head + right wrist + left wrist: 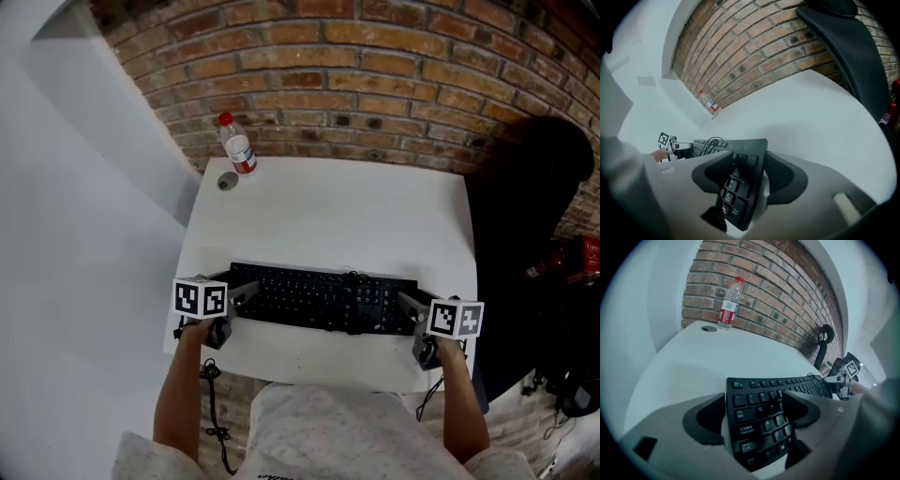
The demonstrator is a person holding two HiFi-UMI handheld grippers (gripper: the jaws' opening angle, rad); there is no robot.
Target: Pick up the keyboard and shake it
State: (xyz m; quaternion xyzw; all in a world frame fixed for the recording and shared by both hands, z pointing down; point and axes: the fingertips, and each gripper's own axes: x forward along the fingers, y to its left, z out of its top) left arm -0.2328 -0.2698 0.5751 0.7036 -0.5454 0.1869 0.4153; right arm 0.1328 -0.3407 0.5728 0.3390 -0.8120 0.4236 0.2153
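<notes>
White table takes up the middle of the scene, its near edge right in front of the person. At that edge the left gripper and the right gripper reach in from either side, each held in a hand. Between them the black keyboard lies flat on the table, along the front edge. The left gripper's jaws stand wide around the keyboard's left end, with a sliver of white table showing between one jaw and the keyboard's edge. The right gripper's jaws are also spread, straddling the number-pad end without clamping it. At the far left corner of the table stands a clear water bottle with a red cap, upright, and a small gray round thing lies just beside it. Behind the table runs a brick wall, and a black chair stands off to the right.
</notes>
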